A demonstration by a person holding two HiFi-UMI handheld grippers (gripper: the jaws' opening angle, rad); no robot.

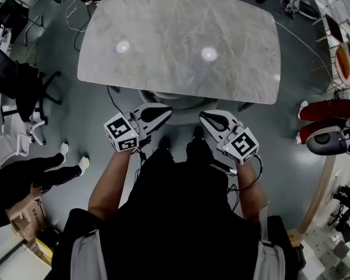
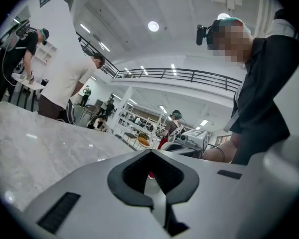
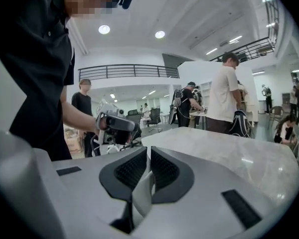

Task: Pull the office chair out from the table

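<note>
The grey marble table (image 1: 181, 39) fills the upper middle of the head view. My left gripper (image 1: 166, 113) and right gripper (image 1: 203, 117) hover just in front of its near edge, tips turned toward each other, both shut and empty. In the left gripper view my left gripper (image 2: 150, 153) shows closed jaws with the tabletop (image 2: 35, 148) to its left and the right gripper (image 2: 192, 139) beyond. The right gripper (image 3: 148, 152) is likewise closed, with the table (image 3: 229, 153) ahead. One black office chair (image 1: 14, 83) stands off to the left, away from the table. No chair shows at the near edge.
A pale pedestal base (image 1: 163, 101) sits under the table. Cables trail on the grey floor (image 1: 93, 127). A seated person's legs (image 1: 52, 171) are at the left, a red object (image 1: 326, 109) and orange-seated chairs (image 1: 344, 60) at the right. People (image 3: 224, 96) stand behind the table.
</note>
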